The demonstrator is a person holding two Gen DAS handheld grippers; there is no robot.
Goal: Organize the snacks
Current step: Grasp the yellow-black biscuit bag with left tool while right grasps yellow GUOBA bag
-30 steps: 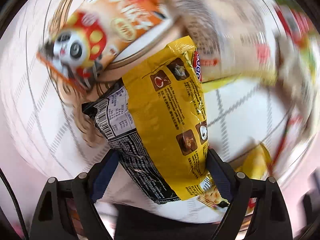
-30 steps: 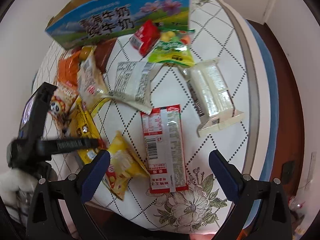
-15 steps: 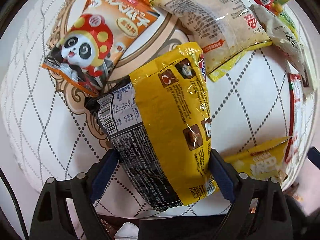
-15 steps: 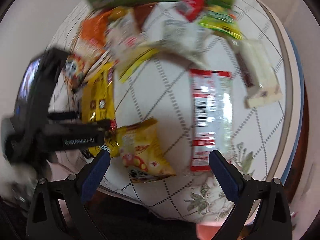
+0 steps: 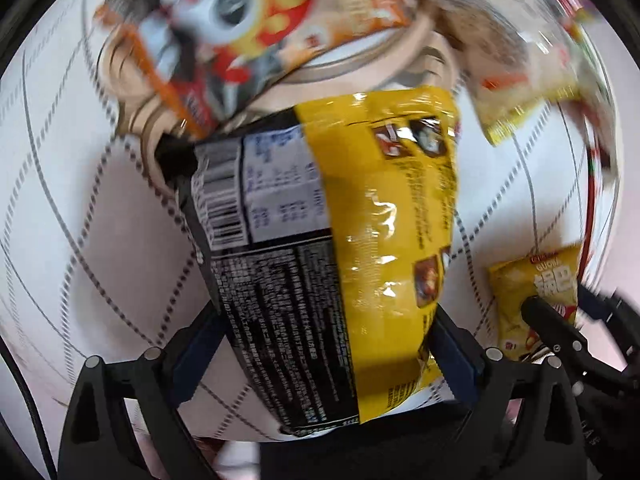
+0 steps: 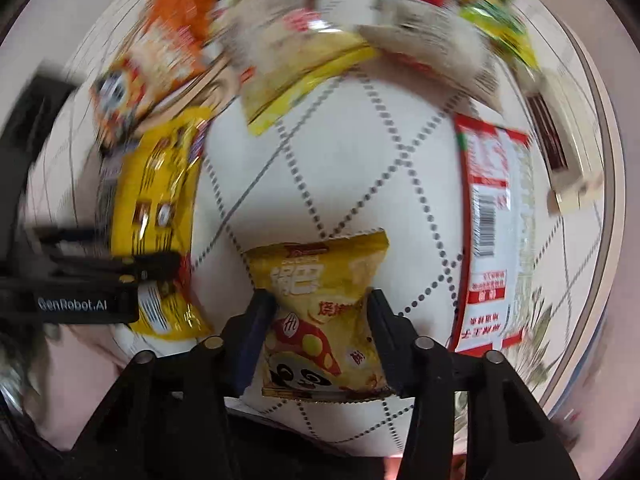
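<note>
A large yellow-and-black snack bag [image 5: 360, 240] hangs between the blue pads of my left gripper [image 5: 326, 320]. The jaws are opening, and both pads still touch the bag's edges. From the right wrist the same bag [image 6: 156, 208] shows at the left, beside the left gripper [image 6: 120, 276]. My right gripper [image 6: 320, 300] points down at the table. Its jaws are closing on a small yellow chip bag with a panda [image 6: 320, 276], and both pads press its sides. That small bag [image 5: 536, 284] and the right gripper [image 5: 560, 328] appear low right in the left wrist view.
A white quilted cloth [image 6: 340, 152] covers the round table. An orange panda bag [image 6: 160, 60], a pale packet [image 6: 288, 60], a green packet [image 6: 500, 28], a long red-and-white packet [image 6: 496, 232] and a white boxed pack [image 6: 568, 152] lie around. The table rim curves along the right.
My right gripper came down over the small yellow chip bag and shut on it. My left gripper rose with the yellow-and-black bag, which now fills more of its view.
</note>
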